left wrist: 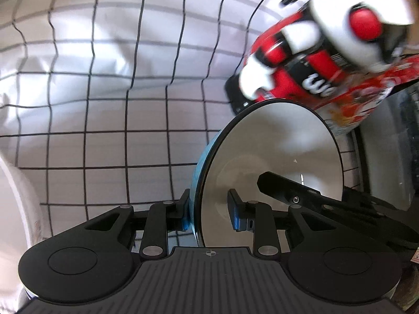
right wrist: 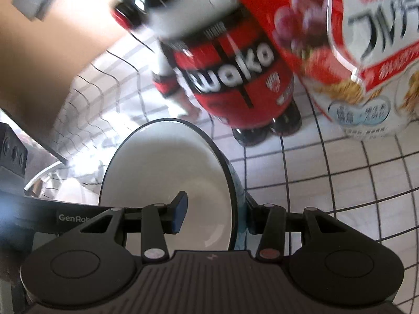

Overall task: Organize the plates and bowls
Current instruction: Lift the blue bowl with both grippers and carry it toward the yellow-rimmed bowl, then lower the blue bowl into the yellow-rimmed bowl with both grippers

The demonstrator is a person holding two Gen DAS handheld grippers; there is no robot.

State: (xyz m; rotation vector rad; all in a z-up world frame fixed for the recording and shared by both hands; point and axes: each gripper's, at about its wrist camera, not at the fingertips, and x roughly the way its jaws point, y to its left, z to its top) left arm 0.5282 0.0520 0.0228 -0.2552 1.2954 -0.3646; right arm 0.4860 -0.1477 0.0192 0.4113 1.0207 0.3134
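A bowl, white inside with a dark rim and a light blue outside, shows in the left wrist view (left wrist: 277, 157) and the right wrist view (right wrist: 167, 162). It is held on edge above the checked tablecloth. My left gripper (left wrist: 209, 209) straddles the bowl's wall, one finger outside and one inside, with a gap at the inner pad. My right gripper (right wrist: 214, 214) straddles the opposite side of the wall the same way. The right gripper's finger also shows inside the bowl in the left wrist view (left wrist: 288, 191).
A red and black bottle (right wrist: 235, 78) stands behind the bowl on the white checked cloth (left wrist: 104, 130). A red cereal bag (right wrist: 361, 52) stands beside it. A white dish edge (left wrist: 15, 209) sits at the far left. A dark appliance (right wrist: 13, 154) lies left.
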